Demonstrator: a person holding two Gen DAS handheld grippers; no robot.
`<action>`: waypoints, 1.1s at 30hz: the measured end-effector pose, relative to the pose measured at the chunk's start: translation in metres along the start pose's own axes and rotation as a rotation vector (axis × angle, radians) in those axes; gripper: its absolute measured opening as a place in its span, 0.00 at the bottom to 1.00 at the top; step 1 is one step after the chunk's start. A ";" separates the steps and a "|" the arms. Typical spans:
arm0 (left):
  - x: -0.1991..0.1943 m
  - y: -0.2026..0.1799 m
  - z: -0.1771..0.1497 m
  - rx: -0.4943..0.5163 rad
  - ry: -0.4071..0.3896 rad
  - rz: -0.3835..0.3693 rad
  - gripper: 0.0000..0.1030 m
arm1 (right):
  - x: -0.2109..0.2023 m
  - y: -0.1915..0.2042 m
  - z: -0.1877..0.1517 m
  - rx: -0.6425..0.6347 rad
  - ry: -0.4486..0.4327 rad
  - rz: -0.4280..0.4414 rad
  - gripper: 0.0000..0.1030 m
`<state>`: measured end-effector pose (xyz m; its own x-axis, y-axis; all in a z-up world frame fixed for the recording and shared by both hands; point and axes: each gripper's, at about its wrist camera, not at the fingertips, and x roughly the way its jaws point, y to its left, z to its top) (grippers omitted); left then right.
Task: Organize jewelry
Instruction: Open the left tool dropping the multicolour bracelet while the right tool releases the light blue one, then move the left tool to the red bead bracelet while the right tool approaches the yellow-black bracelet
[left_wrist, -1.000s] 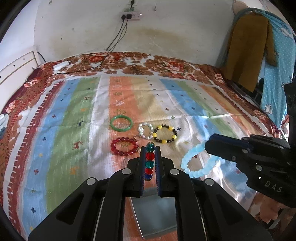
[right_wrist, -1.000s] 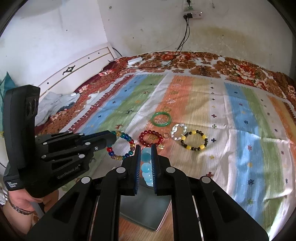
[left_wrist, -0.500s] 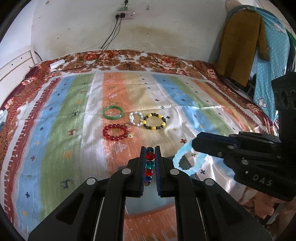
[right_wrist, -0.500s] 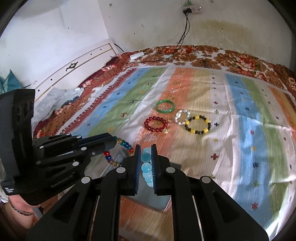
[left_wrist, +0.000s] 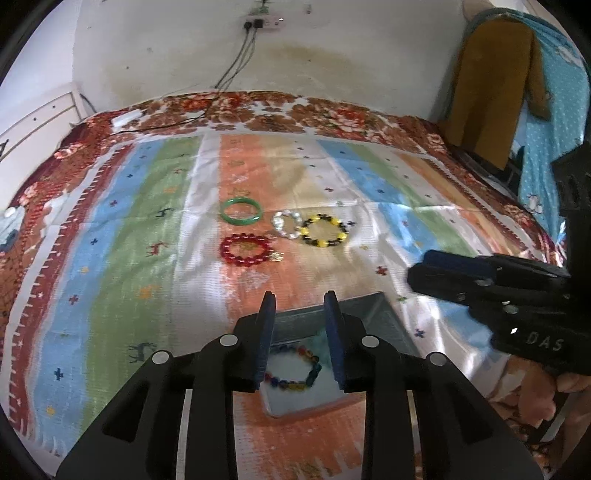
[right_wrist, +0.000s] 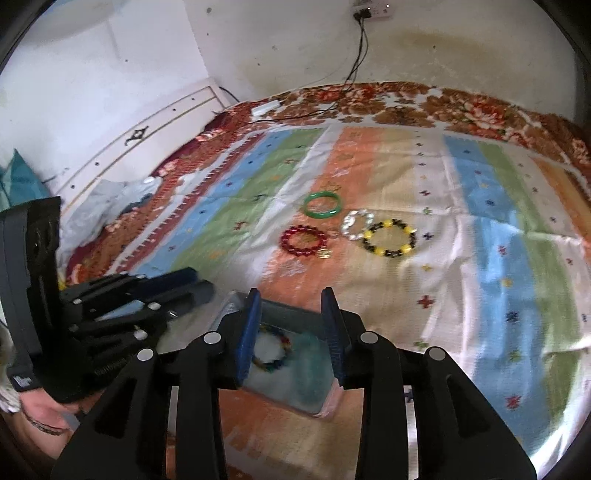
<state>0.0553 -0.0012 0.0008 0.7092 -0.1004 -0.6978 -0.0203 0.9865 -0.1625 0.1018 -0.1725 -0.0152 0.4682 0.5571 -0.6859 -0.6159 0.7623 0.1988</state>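
Both grippers — left gripper (left_wrist: 299, 306) and right gripper (right_wrist: 291, 302) — have just been opening, jaws apart with nothing between. The multicoloured bracelet (left_wrist: 293, 369) lies in the grey tray (left_wrist: 369, 306) below; four bracelets (left_wrist: 245, 250) remain at twelve o'clock.

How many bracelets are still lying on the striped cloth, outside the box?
4: green bangle farthest back, red bead bracelet in front of it, white bead bracelet to its right, then the yellow-and-black one. Others may be hidden behind the grippers.

**Tray low in frame, four bracelets lying beyond it**

A beaded bracelet (left_wrist: 293, 369) is lying in the tray (left_wrist: 384, 321) at lower centre. Above it on the bedspread (left_wrist: 122, 266), four bracelets (left_wrist: 282, 232) are sitting clustered mid-frame, the bangle (left_wrist: 241, 211) lying uppermost left.
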 end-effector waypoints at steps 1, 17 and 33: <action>0.002 0.003 0.000 -0.005 0.006 0.009 0.26 | 0.001 -0.002 0.000 0.001 0.000 -0.007 0.33; 0.023 0.030 0.008 -0.052 0.054 0.049 0.46 | 0.019 -0.021 0.003 0.014 0.027 -0.062 0.47; 0.056 0.049 0.026 -0.081 0.109 0.091 0.50 | 0.039 -0.043 0.025 0.045 0.023 -0.106 0.47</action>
<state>0.1127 0.0451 -0.0283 0.6212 -0.0286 -0.7832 -0.1411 0.9789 -0.1477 0.1624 -0.1753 -0.0330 0.5146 0.4652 -0.7203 -0.5343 0.8310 0.1550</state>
